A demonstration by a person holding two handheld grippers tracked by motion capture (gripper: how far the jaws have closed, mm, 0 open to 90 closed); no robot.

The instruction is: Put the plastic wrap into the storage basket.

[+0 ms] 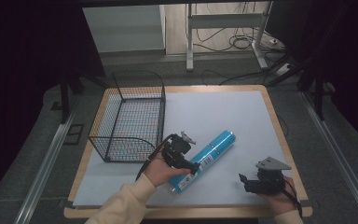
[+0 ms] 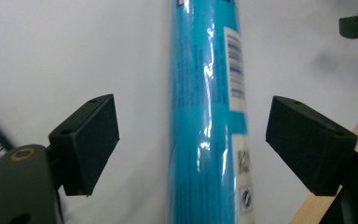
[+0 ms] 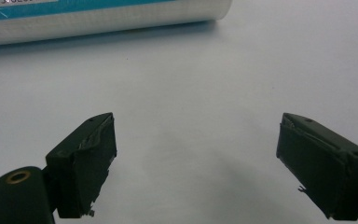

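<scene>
A long blue tube with a white label lies slantwise on the white sheet. My left gripper hovers over the tube's near end. In the left gripper view it is open, one black jaw on each side of the tube, neither touching it. My right gripper rests near the table's front right corner, clear of the tube. It is open, with bare sheet between its jaws and the tube's end lying beyond them.
A black wire basket stands at the left of the table, just beyond my left hand. The wooden table edge frames the sheet. Cables and a desk frame are on the floor behind.
</scene>
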